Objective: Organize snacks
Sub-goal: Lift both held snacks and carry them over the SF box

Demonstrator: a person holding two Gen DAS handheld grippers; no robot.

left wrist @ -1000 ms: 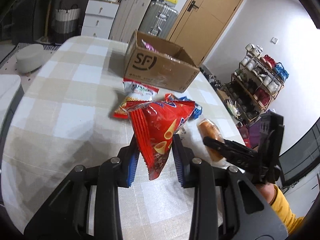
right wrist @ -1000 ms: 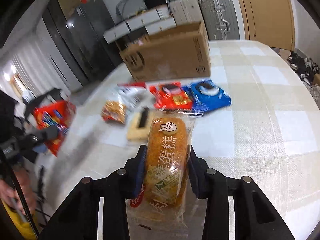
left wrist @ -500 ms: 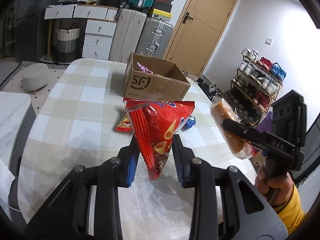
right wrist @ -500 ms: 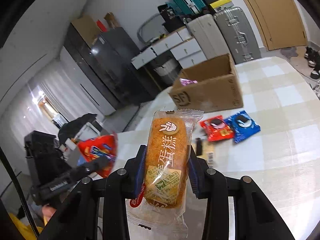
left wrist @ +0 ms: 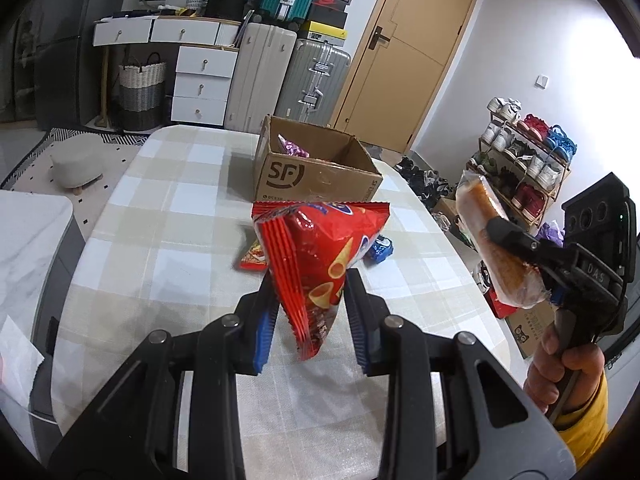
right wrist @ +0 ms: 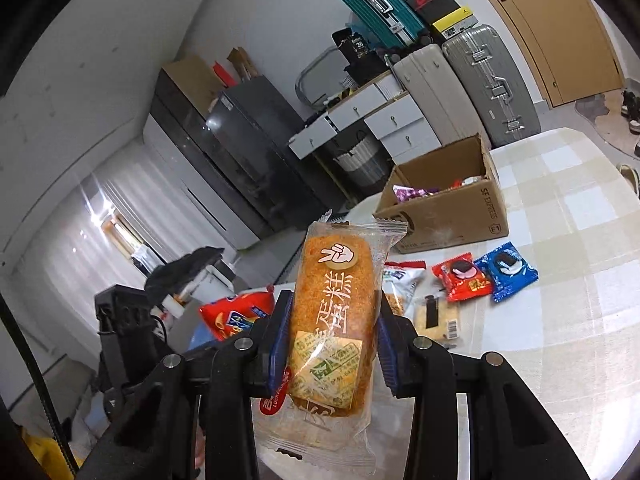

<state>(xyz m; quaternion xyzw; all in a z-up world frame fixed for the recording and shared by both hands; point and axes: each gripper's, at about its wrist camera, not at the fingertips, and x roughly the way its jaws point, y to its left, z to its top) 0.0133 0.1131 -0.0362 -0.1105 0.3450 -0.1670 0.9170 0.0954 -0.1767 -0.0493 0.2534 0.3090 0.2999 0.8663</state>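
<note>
My left gripper [left wrist: 310,316] is shut on a red chip bag [left wrist: 318,256] and holds it well above the checked table [left wrist: 160,248]. My right gripper [right wrist: 332,344] is shut on a wrapped orange cake [right wrist: 334,320], also lifted; it shows in the left wrist view [left wrist: 496,248] at the right. The open cardboard box [left wrist: 316,172] stands at the table's far end with a purple packet inside. It also shows in the right wrist view [right wrist: 444,200].
On the table near the box lie a red cookie pack [right wrist: 462,276], a blue cookie pack [right wrist: 510,266], a white snack bag [right wrist: 400,280] and a pale cracker pack [right wrist: 436,316]. A shoe rack [left wrist: 524,168] stands right of the table; suitcases [left wrist: 288,76] stand behind.
Both grippers have risen well above the table with their snacks. The box now sits lower and farther off in both views.
</note>
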